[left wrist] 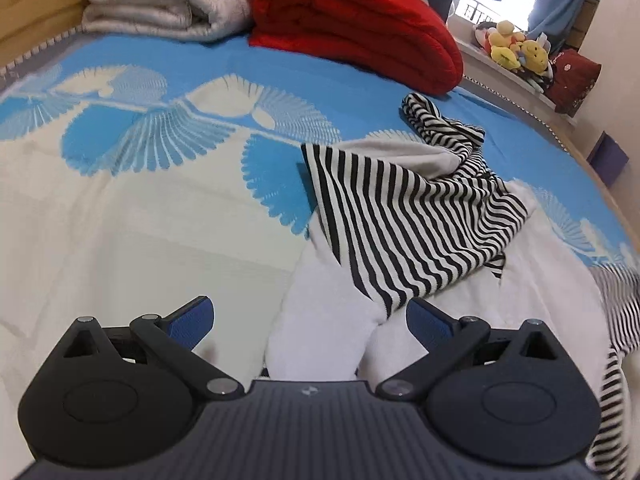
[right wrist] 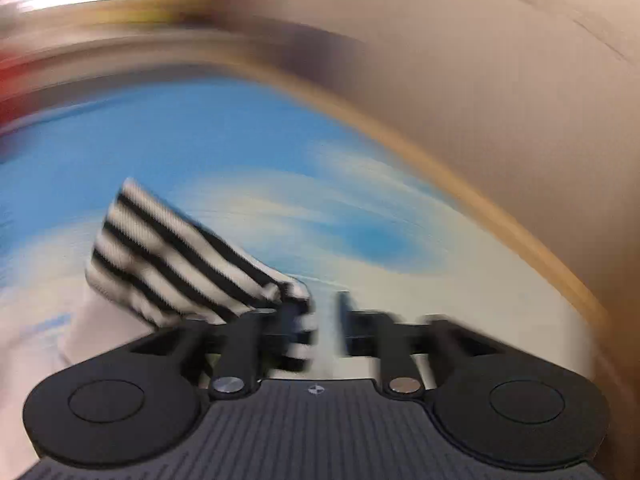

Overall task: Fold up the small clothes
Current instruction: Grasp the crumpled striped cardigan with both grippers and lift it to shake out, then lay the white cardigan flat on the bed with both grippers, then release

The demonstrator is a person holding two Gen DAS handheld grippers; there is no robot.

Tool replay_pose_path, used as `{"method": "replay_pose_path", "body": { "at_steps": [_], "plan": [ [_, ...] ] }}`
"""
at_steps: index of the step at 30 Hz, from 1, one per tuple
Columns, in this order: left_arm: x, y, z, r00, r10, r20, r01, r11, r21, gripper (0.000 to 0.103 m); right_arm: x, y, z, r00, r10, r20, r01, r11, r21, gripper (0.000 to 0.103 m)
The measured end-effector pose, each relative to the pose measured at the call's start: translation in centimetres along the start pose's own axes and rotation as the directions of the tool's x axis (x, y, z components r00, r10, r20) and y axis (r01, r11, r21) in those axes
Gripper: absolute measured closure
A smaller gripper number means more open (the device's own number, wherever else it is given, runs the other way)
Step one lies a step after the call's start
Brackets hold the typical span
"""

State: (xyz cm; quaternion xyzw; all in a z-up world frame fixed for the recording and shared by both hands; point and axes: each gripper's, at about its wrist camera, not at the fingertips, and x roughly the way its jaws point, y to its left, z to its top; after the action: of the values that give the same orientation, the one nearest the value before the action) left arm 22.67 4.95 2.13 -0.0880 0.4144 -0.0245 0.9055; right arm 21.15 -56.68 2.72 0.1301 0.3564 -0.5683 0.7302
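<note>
A black-and-white striped garment lies crumpled on the bed, partly over a white fluffy garment. My left gripper is open and empty, its blue pads just above the near end of the white garment. In the right wrist view, heavily blurred by motion, my right gripper has its jaws a small gap apart; a striped fabric end hangs over the left finger. I cannot tell if the cloth is pinched.
The bed has a blue and white patterned cover. A folded red blanket and a beige blanket lie at its far end. Plush toys sit on a ledge at right. A wooden bed edge curves along the right.
</note>
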Motion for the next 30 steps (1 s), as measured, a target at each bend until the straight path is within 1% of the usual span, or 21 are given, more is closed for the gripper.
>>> {"method": "replay_pose_path", "body": {
  "at_steps": [1, 2, 3, 5, 6, 7, 8, 10, 11, 12, 13, 14, 15, 17, 18, 19, 20, 22, 25, 27, 30],
  "plan": [
    [-0.3, -0.3, -0.1, 1.000, 0.019, 0.022, -0.019, 1.000, 0.011, 0.000, 1.6, -3.9, -0.4, 0.999, 0.023, -0.048, -0.019, 0.997, 0.072, 0.047],
    [-0.5, -0.5, -0.3, 0.999, 0.026, 0.042, -0.027, 0.999, 0.023, 0.000, 2.1, -6.5, -1.2, 0.993, 0.097, -0.068, -0.088, 0.989, 0.121, 0.047],
    [-0.7, -0.7, -0.3, 0.998, 0.023, 0.054, -0.025, 0.999, 0.036, 0.000, 1.9, -8.5, -2.4, 0.983, 0.171, -0.063, -0.159, 0.974, 0.164, 0.046],
    [-1.1, -1.2, -0.5, 0.997, 0.014, 0.075, -0.019, 0.998, 0.061, 0.000, 0.0, -10.7, -5.0, 0.970, 0.242, -0.009, -0.238, 0.958, 0.161, 0.042],
    [-1.3, -1.5, -0.5, 0.996, 0.016, 0.087, -0.022, 0.997, 0.068, 0.000, -1.4, -10.6, -6.2, 0.961, 0.274, 0.031, -0.275, 0.949, 0.155, 0.040],
    [-1.4, -2.0, -0.4, 0.996, 0.018, 0.090, -0.025, 0.996, 0.081, 0.000, -2.9, -10.8, -7.8, 0.946, 0.316, 0.071, -0.323, 0.933, 0.158, 0.035],
    [-1.4, -2.7, -0.2, 0.996, 0.014, 0.085, -0.022, 0.995, 0.102, 0.000, -4.1, -11.2, -9.0, 0.919, 0.380, 0.102, -0.393, 0.903, 0.171, 0.030],
    [-1.3, -4.8, 0.6, 0.997, -0.003, 0.082, -0.009, 0.989, 0.151, 0.000, -6.0, -11.4, -11.9, 0.851, 0.506, 0.143, -0.526, 0.818, 0.232, 0.029],
    [-1.1, -6.4, 1.3, 0.997, -0.018, 0.078, 0.004, 0.983, 0.184, 0.000, -6.2, -11.4, -12.7, 0.830, 0.539, 0.143, -0.557, 0.790, 0.256, 0.029],
    [-0.9, -7.9, 1.9, 0.996, -0.047, 0.074, 0.030, 0.976, 0.214, 0.000, -6.8, -10.7, -13.1, 0.801, 0.585, 0.124, -0.595, 0.760, 0.262, 0.028],
    [-0.4, -9.8, 2.7, 0.994, -0.086, 0.070, 0.066, 0.967, 0.246, 0.000, -7.5, -10.0, -12.7, 0.772, 0.626, 0.116, -0.633, 0.738, 0.232, 0.029],
    [0.2, -11.5, 3.2, 0.992, -0.107, 0.069, 0.085, 0.960, 0.267, 0.000, -8.1, -9.2, -12.5, 0.732, 0.668, 0.133, -0.681, 0.714, 0.164, 0.029],
    [1.2, -13.4, 3.6, 0.990, -0.127, 0.064, 0.103, 0.952, 0.289, 0.000, -8.8, -8.7, -12.4, 0.715, 0.677, 0.171, -0.697, 0.710, 0.101, 0.029],
    [4.0, -17.5, 4.2, 0.987, -0.161, 0.021, 0.145, 0.932, 0.332, 0.000, -10.0, -7.4, -12.0, 0.723, 0.647, 0.241, -0.668, 0.744, 0.007, 0.028],
    [5.6, -19.3, 4.4, 0.986, -0.166, -0.006, 0.158, 0.928, 0.338, 0.000, -10.0, -7.0, -11.7, 0.717, 0.648, 0.256, -0.670, 0.743, -0.006, 0.027],
    [7.1, -20.9, 4.3, 0.985, -0.168, -0.028, 0.167, 0.925, 0.342, 0.000, -10.0, -6.8, -11.3, 0.697, 0.669, 0.260, -0.690, 0.724, -0.013, 0.027],
    [8.2, -22.1, 4.3, 0.985, -0.170, -0.040, 0.173, 0.922, 0.345, 0.000, -10.0, -6.6, -11.1, 0.686, 0.681, 0.256, -0.701, 0.713, -0.017, 0.027],
    [10.7, -24.5, 4.0, 0.985, -0.165, -0.060, 0.175, 0.917, 0.357, 0.000, -10.2, -6.5, -10.8, 0.679, 0.688, 0.255, -0.707, 0.707, -0.026, 0.027],
    [13.7, -26.1, 3.6, 0.987, -0.132, -0.092, 0.157, 0.914, 0.375, 0.000, -10.0, -6.6, -10.6, 0.685, 0.682, 0.257, -0.697, 0.716, -0.039, 0.027],
    [14.9, -26.5, 3.4, 0.990, -0.119, -0.082, 0.142, 0.912, 0.385, 0.000, -9.5, -6.6, -10.1, 0.693, 0.677, 0.250, -0.695, 0.719, -0.021, 0.027],
    [16.6, -26.5, 3.5, 0.991, -0.098, -0.089, 0.126, 0.905, 0.406, 0.000, -9.5, -7.5, -11.3, 0.707, 0.667, 0.235, -0.689, 0.724, 0.020, 0.027]
  ]
}}
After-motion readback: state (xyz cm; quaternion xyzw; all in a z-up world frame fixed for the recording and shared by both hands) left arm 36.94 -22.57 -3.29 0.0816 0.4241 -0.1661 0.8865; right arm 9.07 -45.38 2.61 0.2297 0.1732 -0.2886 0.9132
